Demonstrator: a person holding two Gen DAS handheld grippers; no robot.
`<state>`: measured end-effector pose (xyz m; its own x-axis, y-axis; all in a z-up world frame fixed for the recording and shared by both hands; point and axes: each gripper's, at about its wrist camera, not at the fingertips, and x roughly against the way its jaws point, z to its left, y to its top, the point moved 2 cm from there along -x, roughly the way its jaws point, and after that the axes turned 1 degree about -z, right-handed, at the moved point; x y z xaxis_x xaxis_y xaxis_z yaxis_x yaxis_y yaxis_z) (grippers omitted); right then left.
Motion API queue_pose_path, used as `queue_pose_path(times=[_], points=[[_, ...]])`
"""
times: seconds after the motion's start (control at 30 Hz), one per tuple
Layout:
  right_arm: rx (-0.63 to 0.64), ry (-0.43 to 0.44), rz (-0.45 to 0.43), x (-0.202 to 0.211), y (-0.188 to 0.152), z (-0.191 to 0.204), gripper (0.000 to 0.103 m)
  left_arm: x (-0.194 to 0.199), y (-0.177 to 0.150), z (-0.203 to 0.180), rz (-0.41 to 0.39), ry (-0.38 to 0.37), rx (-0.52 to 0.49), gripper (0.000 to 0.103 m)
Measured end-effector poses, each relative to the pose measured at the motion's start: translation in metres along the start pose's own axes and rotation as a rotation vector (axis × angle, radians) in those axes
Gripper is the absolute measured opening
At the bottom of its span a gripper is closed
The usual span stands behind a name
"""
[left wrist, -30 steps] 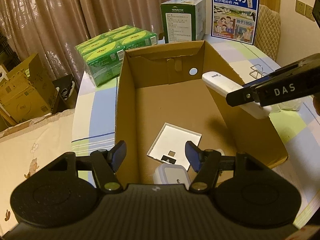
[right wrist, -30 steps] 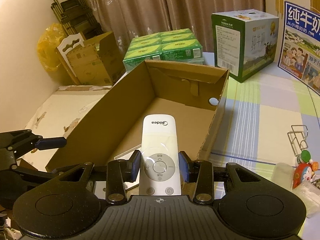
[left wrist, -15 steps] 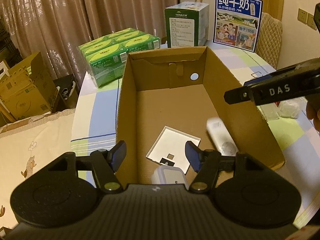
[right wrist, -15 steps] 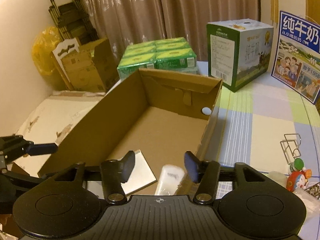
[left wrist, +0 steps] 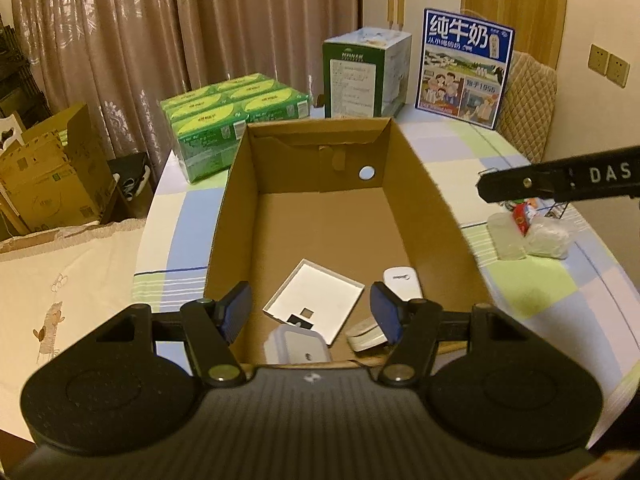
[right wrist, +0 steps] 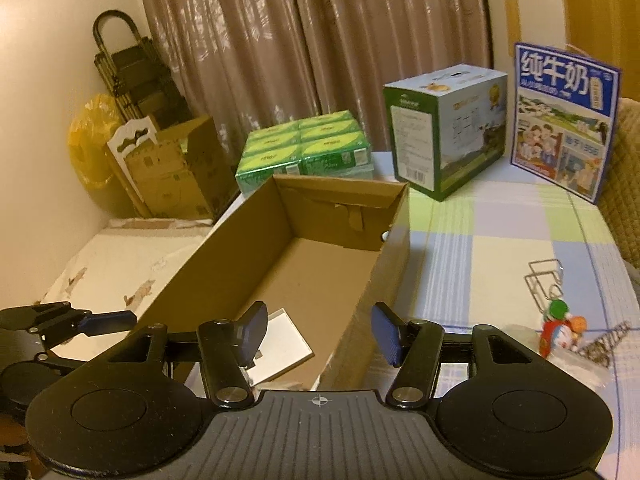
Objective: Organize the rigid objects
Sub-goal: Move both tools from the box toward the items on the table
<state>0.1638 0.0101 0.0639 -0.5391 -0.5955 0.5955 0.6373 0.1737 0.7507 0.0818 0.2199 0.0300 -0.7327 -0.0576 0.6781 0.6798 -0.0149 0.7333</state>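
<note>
My right gripper, now wide open and empty, has dropped the white plastic remote at five o'clock in the brown cardboard box; left gripper gapes empty too.

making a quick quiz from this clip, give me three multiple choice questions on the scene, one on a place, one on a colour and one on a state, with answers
1. Where is the white remote?
A. inside the cardboard box
B. on the checked tablecloth
C. in the right gripper

2. What colour are the stacked packs behind the box?
A. blue
B. green
C. red

3. What state is the right gripper in?
A. shut on the remote
B. shut on nothing
C. open and empty

Answers:
1 A, it lies on the box floor by the right wall.
2 B, their wrapping is green and yellow-green.
3 C, its jaws stand apart with nothing between.
</note>
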Motion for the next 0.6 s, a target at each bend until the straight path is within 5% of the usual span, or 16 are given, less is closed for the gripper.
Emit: queue_pose_path(times=[0.6], points=[[-0.084, -0.101, -0.054, 0.102, -0.061, -0.043, 0.058, 0.057, -0.004, -0.071, -0.070, -0.095, 0.019, 0.061]])
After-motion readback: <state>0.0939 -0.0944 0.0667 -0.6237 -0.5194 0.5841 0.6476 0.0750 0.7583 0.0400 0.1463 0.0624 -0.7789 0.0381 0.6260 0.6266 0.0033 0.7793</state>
